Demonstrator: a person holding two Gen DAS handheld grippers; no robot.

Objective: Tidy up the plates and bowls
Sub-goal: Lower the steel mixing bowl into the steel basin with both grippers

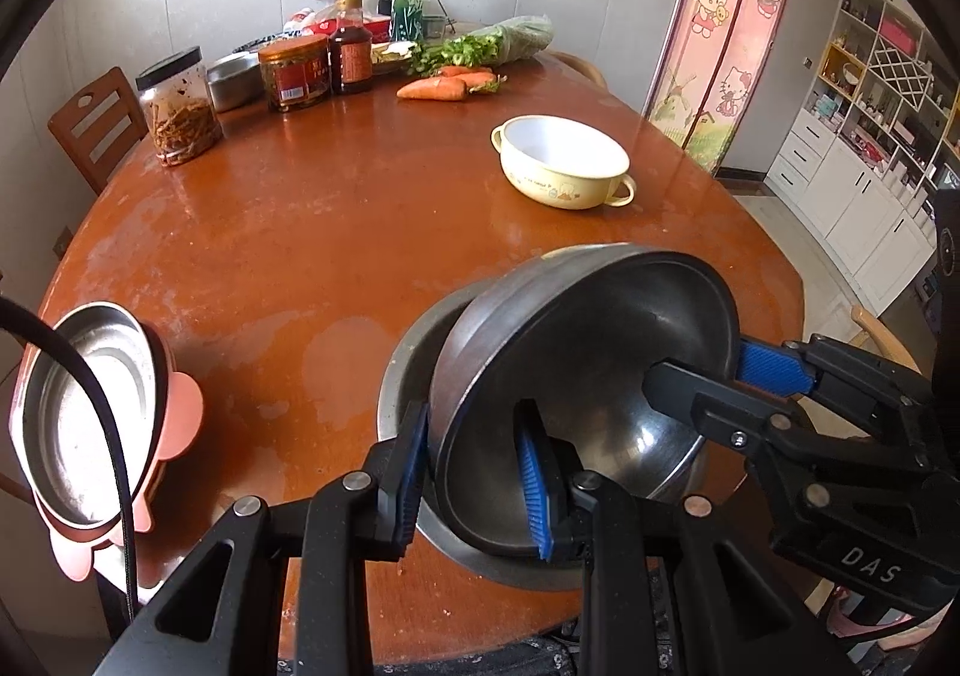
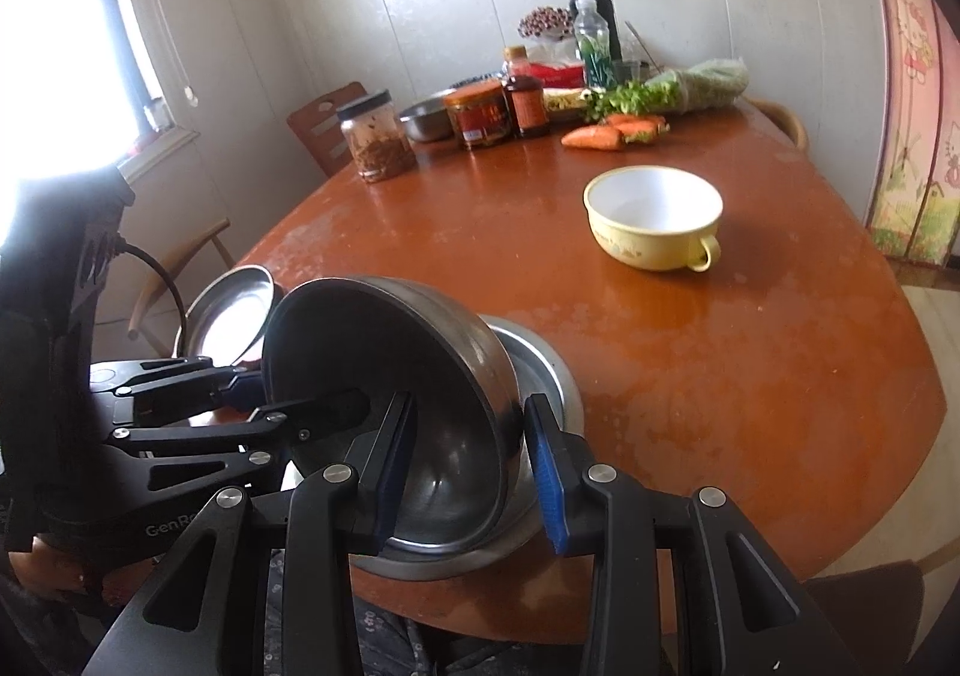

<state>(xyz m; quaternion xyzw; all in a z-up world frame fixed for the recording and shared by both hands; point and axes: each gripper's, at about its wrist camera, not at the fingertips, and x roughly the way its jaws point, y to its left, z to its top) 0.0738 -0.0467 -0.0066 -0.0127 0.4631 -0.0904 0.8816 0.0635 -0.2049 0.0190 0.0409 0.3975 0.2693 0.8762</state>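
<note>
A dark steel bowl (image 1: 588, 364) (image 2: 384, 352) stands tilted almost on its side inside a wider steel bowl (image 1: 402, 370) (image 2: 558, 382) at the near edge of the brown table (image 1: 300, 232). My left gripper (image 1: 474, 418) (image 2: 300, 394) is shut on its rim, one pad inside and one against the outer wall. From the other side my right gripper (image 2: 471, 406) (image 1: 696, 370) is shut on the same rim in the same way. A yellow two-handled bowl (image 1: 564, 160) (image 2: 654, 214) sits empty further back. A steel dish in a pink holder (image 1: 90, 412) (image 2: 231, 316) lies at the table's left edge.
At the far end of the table stand jars (image 1: 180, 106), sauce bottles (image 1: 351, 52), a small steel bowl (image 1: 231, 76), carrots (image 1: 432, 88) and bagged greens (image 1: 510, 40). A wooden chair (image 1: 90, 124) stands at the back left. White cabinets (image 1: 840, 184) line the right wall.
</note>
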